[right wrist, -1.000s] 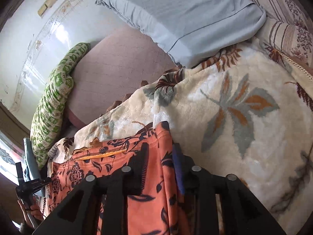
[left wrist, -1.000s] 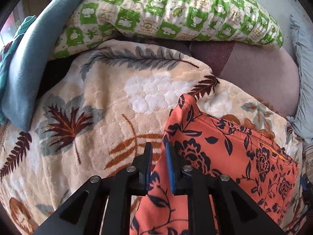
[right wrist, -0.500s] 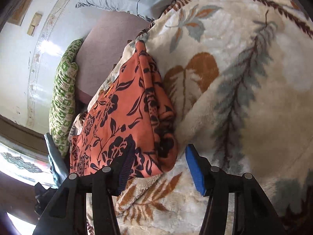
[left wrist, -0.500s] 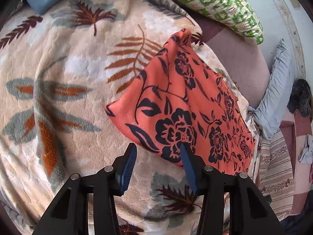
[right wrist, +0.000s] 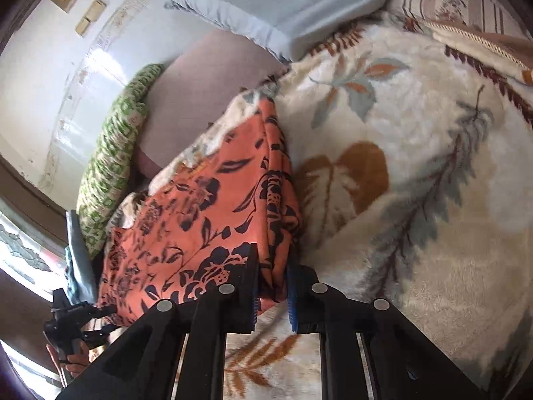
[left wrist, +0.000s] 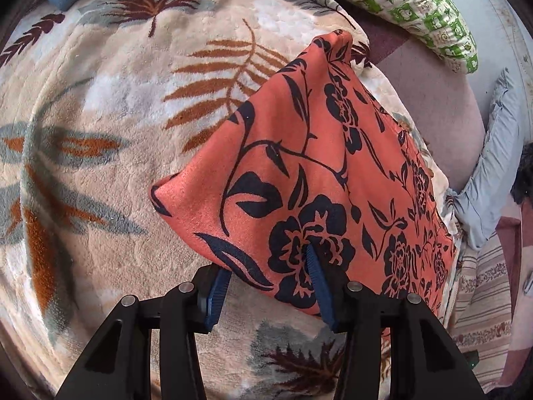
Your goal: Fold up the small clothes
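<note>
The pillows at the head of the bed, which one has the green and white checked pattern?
The long green-and-white patterned pillow lying against the wall; the other, a plain pale blue pillow, carries no print at all.

Folded garment [left wrist: 319,180] lay on the blanket [left wrist: 100,173], near its far edge; pillows [left wrist: 416,3] sat behind that edge.

I count one orange floral garment [left wrist: 319,180] right at my jaws, one leaf-print blanket [left wrist: 110,153] beneath them, one green checked pillow [left wrist: 416,6] and one pale blue pillow [right wrist: 283,3] well beyond them, and two grippers.
</note>
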Action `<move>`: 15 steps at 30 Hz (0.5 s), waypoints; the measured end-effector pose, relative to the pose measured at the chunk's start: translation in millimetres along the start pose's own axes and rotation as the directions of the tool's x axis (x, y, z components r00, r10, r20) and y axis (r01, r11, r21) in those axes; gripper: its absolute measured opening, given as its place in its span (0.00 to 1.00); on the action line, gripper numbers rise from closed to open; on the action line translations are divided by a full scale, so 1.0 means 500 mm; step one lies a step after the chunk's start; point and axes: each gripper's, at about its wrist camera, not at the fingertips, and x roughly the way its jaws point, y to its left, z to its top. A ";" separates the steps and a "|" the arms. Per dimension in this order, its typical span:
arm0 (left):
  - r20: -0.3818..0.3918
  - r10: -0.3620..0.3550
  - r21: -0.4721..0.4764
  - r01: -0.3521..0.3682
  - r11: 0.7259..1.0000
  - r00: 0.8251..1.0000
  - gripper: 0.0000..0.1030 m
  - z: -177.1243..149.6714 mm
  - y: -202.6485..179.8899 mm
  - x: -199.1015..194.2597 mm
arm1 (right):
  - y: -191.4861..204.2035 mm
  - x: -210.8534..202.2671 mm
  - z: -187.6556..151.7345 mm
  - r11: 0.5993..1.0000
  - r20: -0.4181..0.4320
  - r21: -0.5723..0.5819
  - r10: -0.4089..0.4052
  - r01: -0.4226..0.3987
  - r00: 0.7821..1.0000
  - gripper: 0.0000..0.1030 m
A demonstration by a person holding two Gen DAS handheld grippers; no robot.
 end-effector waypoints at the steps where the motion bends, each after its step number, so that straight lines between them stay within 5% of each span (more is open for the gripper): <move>1: -0.001 0.005 0.007 -0.005 1.000 1.000 0.44 0.000 -0.004 -0.001 | -0.008 0.002 -0.003 1.000 -0.006 0.012 -0.001 0.001 1.000 0.15; 9: 0.025 -0.068 -0.008 0.068 0.998 0.997 0.43 -0.028 0.017 -0.074 | 0.036 -0.114 -0.014 0.992 0.232 -0.059 -0.096 0.113 0.968 0.30; 15: 0.054 -0.075 -0.055 0.078 0.995 0.996 0.43 -0.034 0.069 -0.142 | 0.150 -0.092 -0.056 0.964 0.184 -0.253 -0.036 0.083 0.982 0.46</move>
